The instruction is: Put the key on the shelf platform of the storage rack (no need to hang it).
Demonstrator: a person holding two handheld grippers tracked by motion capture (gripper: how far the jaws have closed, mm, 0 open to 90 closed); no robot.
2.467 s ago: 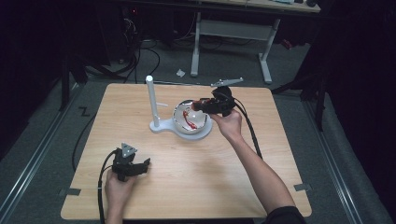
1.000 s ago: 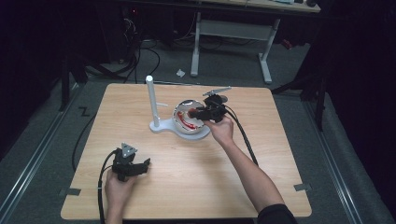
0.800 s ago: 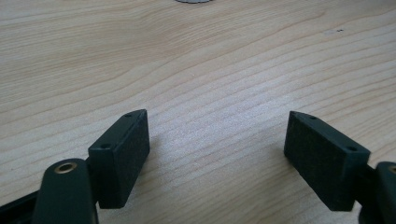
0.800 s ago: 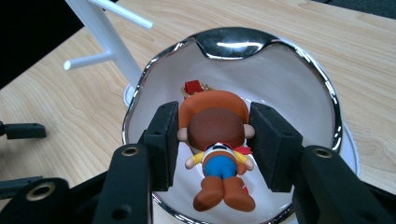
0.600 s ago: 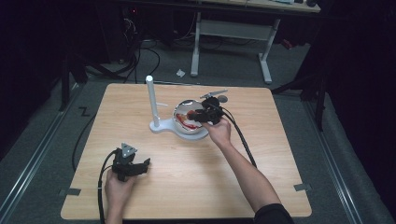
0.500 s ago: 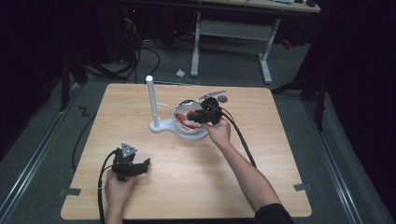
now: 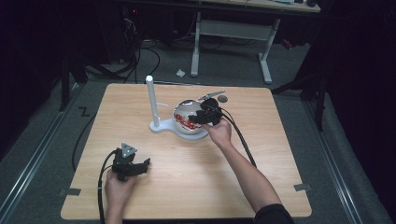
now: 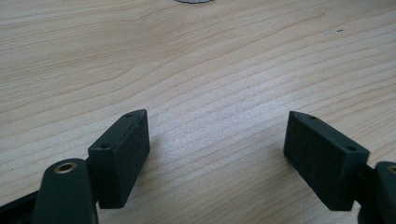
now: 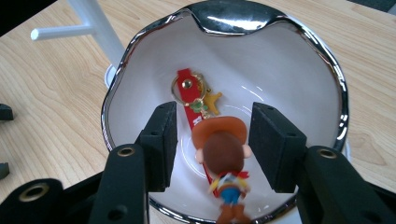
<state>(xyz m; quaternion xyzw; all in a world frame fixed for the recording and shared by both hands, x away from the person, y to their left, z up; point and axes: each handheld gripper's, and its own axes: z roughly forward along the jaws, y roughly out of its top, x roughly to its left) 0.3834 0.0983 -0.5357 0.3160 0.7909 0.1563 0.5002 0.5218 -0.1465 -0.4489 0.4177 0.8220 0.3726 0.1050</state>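
Note:
A white bowl with a silver rim (image 9: 108, 100) sits on the wooden table (image 7: 261, 154) beside a white post stand (image 7: 150, 98). In the bowl lies a cowboy figure keychain (image 9: 219, 149) with a red strap and gold ring (image 9: 187, 86). My right gripper (image 9: 211, 140) reaches into the bowl (image 7: 183, 108). Its jaws have just been opening, and the figure is between the pads with a gap on each side. My left gripper (image 8: 217, 149) rests open near the table's front left (image 7: 135, 168) with nothing between its pads.
The stand's base (image 7: 161, 127) touches the bowl's left side, and a thin side peg (image 9: 58, 31) sticks out from the post. A small grey disc (image 7: 222, 98) lies behind the bowl. Bare wood stretches between the two hands. A desk frame (image 7: 231, 30) stands beyond the table.
The right gripper moved left and down from the bowl's right side into the bowl. The left hand and its gripper stayed put.

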